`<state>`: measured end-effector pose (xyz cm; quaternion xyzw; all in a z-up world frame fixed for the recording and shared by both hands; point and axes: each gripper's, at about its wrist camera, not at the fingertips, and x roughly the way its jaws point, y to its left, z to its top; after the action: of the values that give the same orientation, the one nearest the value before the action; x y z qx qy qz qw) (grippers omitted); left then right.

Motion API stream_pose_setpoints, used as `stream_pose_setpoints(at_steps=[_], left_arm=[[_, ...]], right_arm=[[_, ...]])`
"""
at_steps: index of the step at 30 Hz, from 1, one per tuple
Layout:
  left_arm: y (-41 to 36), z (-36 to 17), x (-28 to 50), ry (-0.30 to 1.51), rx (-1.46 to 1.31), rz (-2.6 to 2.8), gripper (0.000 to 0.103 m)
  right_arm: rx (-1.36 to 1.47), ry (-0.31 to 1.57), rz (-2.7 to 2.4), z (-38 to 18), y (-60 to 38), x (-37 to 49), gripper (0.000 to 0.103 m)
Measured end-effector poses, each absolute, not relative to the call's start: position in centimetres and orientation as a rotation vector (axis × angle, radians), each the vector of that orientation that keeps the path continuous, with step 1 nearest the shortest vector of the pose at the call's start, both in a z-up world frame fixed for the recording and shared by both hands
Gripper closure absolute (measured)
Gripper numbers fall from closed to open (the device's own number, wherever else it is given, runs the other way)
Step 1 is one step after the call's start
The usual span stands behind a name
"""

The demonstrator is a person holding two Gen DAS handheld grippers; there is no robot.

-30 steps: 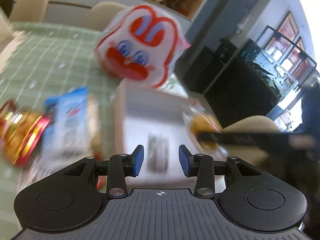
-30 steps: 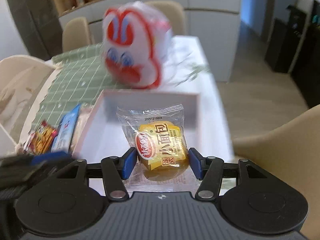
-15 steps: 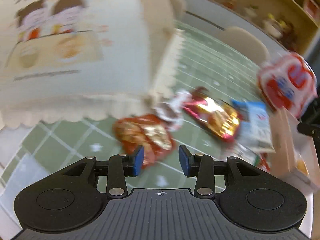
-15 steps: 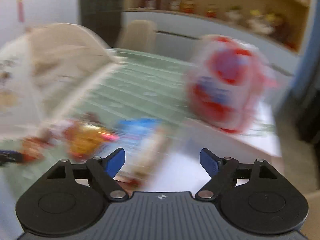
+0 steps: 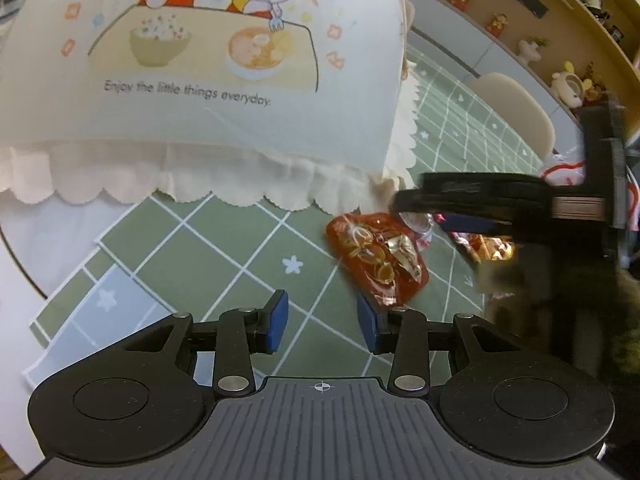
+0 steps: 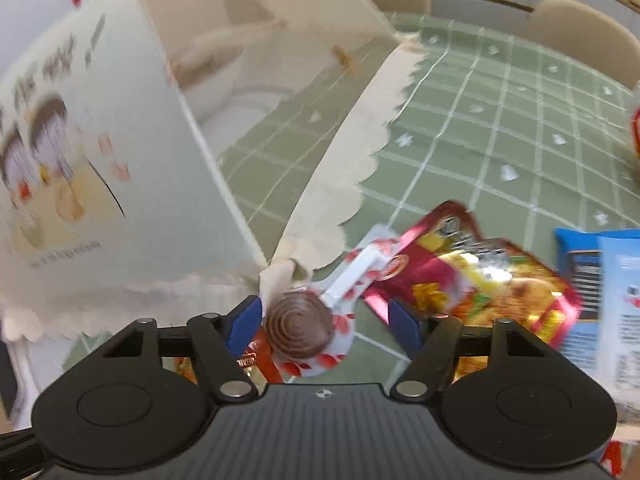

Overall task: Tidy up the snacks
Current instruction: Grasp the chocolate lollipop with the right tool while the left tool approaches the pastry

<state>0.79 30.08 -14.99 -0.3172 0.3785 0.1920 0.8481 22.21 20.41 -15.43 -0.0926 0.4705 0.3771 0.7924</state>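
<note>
My left gripper (image 5: 322, 323) is open and empty, low over the green checked tablecloth (image 5: 224, 264). A red foil snack packet (image 5: 376, 258) lies just ahead of its right finger. My right gripper (image 6: 324, 322) is open, its fingers either side of a chocolate lollipop in a white, red-patterned wrapper (image 6: 304, 326) that lies on the cloth. A red and yellow snack bag (image 6: 476, 276) and a blue packet (image 6: 600, 280) lie to the right. In the left wrist view the right gripper's black body (image 5: 520, 208) hangs over the snacks.
A cream food-cover tent with a cartoon print (image 5: 200, 60) stands on the table at the left, also in the right wrist view (image 6: 120, 140). Beige chairs (image 6: 580, 32) stand beyond the table. A shelf with figurines (image 5: 560, 40) lines the far wall.
Both grippers swung left from the white box toward the snack pile. The right gripper let go of the yellow bread packet, opened, and came down around the lollipop.
</note>
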Motion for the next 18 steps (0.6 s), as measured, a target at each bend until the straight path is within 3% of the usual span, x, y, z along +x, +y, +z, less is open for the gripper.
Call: stream_pose_setpoints(at_steps=[1, 2, 7, 8, 18], left_arm=[[30.3, -15.1, 0.9, 0.796, -0.668, 0.384, 0.061], [30.5, -15.1, 1.1, 0.792, -0.663, 0.364, 0.061], [31.8, -15.0, 3.4, 0.765, -0.606, 0.33, 0.061], [32.1, -14.9, 4.1, 0.756, -0.591, 0.329, 0.061], [32.1, -16.6, 10.3, 0.814, -0.491, 0.219, 0.064]], right_arm=[[-0.211, 1.009, 0.812, -15.7, 20.6, 22.1, 0.04], [-0.231, 0.989, 0.82, -15.5, 20.5, 21.8, 0.051], [-0.336, 0.967, 0.865, -14.5, 18.8, 20.3, 0.052], [-0.339, 0.967, 0.866, -14.2, 17.9, 19.8, 0.059], [-0.351, 1.0, 0.831, -13.0, 7.4, 13.6, 0.059]])
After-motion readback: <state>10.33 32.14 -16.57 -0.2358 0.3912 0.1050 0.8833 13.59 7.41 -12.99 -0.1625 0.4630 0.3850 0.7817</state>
